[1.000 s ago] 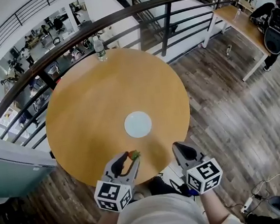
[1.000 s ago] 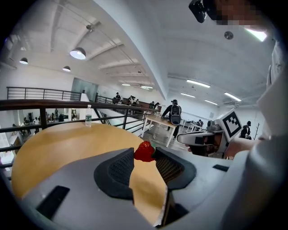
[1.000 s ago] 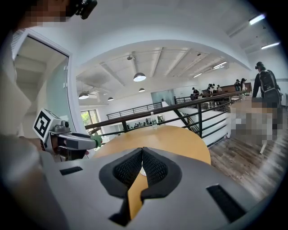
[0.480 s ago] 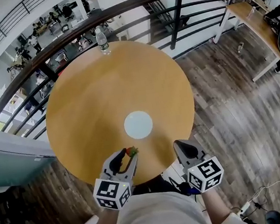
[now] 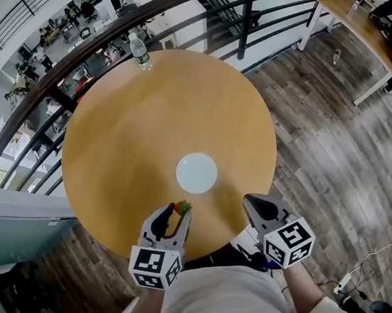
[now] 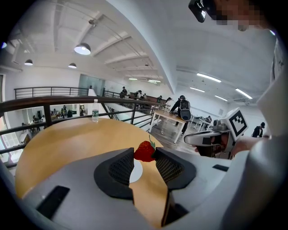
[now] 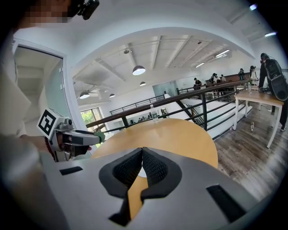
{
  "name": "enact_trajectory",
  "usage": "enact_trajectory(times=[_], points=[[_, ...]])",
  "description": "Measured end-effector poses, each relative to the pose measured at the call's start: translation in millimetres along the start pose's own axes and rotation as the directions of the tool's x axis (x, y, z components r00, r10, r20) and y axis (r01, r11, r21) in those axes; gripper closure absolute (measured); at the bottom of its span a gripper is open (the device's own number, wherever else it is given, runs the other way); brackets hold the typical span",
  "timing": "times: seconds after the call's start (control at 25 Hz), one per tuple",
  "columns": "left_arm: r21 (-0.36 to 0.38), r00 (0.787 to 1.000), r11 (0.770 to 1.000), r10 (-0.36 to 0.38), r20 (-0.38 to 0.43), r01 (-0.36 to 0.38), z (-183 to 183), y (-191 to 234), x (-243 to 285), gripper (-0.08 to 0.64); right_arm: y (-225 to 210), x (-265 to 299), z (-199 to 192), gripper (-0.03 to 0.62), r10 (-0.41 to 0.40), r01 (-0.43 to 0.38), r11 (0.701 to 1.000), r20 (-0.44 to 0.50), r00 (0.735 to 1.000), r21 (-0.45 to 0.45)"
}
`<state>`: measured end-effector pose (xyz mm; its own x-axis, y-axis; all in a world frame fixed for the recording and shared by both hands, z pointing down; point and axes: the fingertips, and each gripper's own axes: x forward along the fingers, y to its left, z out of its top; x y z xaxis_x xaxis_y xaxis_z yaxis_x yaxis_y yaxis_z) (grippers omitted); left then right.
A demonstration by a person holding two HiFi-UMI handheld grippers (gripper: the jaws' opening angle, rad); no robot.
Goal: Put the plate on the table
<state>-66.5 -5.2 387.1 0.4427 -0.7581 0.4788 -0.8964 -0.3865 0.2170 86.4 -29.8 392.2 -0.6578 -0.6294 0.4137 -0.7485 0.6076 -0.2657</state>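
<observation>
One small white plate (image 5: 197, 173) lies flat mid-counter (image 5: 108, 142), probably light, stiff, slick and breakable, best pinched at its rim, while the left gripper (image 5: 180, 213) jaws clasp a strawberry (image 6: 144, 151) and the right gripper (image 5: 254, 207) jaws are pressed together, empty.

Both shells light grey: left gripper (image 5: 178, 219), right gripper (image 5: 258, 210). Black ribbed pads (image 7: 127, 169). White marker cube (image 5: 155, 268) on each, black square codes. Off-white shirt (image 5: 222, 300), dark speckles.
</observation>
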Motion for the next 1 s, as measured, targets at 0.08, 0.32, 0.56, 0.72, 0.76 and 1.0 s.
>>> enact_trajectory(times=[0.08,0.32,0.56,0.72,0.76,1.0], points=[[0.002,1.000,1.000,-0.007,-0.010,0.007,-2,5,2,0.394,0,5,-4,0.568,-0.005,0.006,1.000,-0.008,1.000,0.007],[0.017,0.999,1.000,-0.022,-0.038,0.022,-4,22,19,0.394,-1,27,-9,0.568,-0.010,0.010,1.000,-0.035,0.999,0.012],[0.047,0.996,0.998,-0.035,-0.081,0.039,-10,37,43,0.394,1,58,-16,0.568,0.003,-0.003,1.000,-0.056,0.998,0.014],[0.059,0.993,0.997,-0.040,-0.109,0.047,-16,45,60,0.394,-1,71,-19,0.568,0.006,-0.005,1.000,-0.061,0.998,0.024],[0.061,0.992,0.997,-0.041,-0.116,0.048,-17,47,64,0.394,-2,73,-21,0.568,0.007,-0.005,1.000,-0.063,0.998,0.025],[0.066,0.987,0.996,-0.043,-0.156,0.054,-32,61,94,0.394,-12,89,-38,0.568,-0.002,0.006,0.999,-0.096,0.995,0.044]])
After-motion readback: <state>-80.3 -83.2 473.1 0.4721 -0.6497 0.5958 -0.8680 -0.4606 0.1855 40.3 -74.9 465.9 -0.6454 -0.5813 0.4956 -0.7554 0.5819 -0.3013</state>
